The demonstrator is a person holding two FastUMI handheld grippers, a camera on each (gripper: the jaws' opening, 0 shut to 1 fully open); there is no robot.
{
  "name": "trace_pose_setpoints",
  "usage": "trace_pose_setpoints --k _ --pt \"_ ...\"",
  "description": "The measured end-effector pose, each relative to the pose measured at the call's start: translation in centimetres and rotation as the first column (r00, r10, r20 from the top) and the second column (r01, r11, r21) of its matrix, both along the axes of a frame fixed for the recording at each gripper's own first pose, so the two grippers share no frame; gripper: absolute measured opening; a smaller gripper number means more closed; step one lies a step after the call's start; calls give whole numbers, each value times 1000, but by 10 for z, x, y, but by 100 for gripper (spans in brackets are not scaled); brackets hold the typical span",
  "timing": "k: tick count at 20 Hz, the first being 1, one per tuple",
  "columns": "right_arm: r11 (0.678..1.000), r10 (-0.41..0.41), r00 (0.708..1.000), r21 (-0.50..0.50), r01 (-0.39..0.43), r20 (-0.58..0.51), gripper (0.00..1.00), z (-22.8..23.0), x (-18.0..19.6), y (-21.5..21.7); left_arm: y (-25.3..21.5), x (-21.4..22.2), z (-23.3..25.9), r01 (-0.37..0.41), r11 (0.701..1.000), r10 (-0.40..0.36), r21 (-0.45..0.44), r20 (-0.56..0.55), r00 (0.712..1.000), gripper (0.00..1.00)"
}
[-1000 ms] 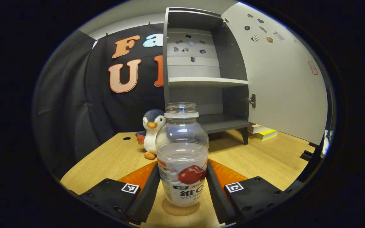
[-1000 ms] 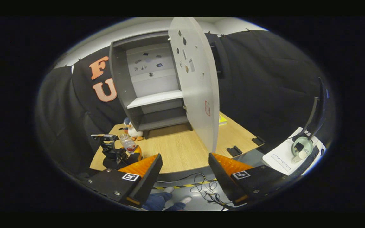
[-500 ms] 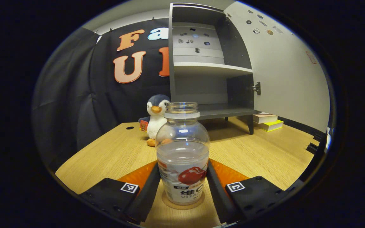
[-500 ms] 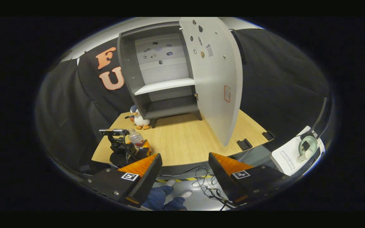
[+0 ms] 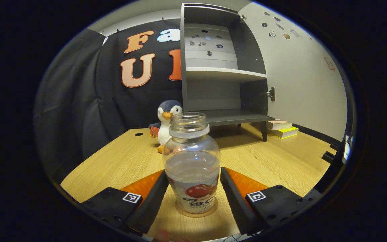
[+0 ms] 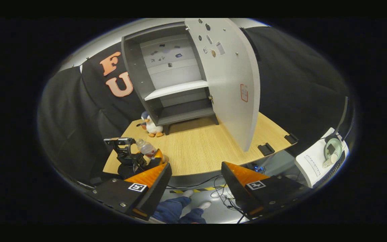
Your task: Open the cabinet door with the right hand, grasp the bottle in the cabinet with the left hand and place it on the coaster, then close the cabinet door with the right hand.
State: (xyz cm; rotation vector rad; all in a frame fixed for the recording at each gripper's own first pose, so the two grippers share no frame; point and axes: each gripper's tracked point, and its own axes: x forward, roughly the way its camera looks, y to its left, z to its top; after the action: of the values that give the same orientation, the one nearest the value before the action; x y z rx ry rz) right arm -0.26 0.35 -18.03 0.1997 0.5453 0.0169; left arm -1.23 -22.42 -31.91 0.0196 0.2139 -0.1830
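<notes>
Nearest me, the left gripper (image 5: pixel 193 198) stood with fingers parted just off the bottle (image 5: pixel 192 168), which sat on the coaster (image 5: pixel 197 212), so placing looked done, while the right gripper (image 6: pixel 196 188) hung open, well short of the open cabinet door (image 6: pixel 233 84) it should close next.

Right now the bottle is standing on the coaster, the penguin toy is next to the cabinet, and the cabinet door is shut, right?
Not quite: the cabinet door is wide open, swung out to the side, as the left gripper view shows. The rest holds: the bottle stands on the coaster, and the penguin toy sits next to the cabinet.
</notes>
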Motion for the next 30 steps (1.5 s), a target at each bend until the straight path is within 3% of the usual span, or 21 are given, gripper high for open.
trace_pose_setpoints --k 7,11,17,23,30 --pt "1000 9 1000 21 -10 18 93 -1 -3 1 7 -14 22 -21 999 20 46 26 999 98" --pt "999 3 999 44 -5 49 94 6 -3 -1 10 -23 47 -21 1000 20 19 32 999 99" --pt "999 -17 981 37 10 192 94 54 3 -16 5 -45 145 52 998 -49 -23 118 992 98" --pt "997 -80 909 17 80 409 94 139 14 -70 -7 -52 251 117 993 -107 -26 250 962 98" --pt "983 -153 813 -1 186 562 94 212 39 -166 4 -62 292 130 991 -119 -24 263 957 98"
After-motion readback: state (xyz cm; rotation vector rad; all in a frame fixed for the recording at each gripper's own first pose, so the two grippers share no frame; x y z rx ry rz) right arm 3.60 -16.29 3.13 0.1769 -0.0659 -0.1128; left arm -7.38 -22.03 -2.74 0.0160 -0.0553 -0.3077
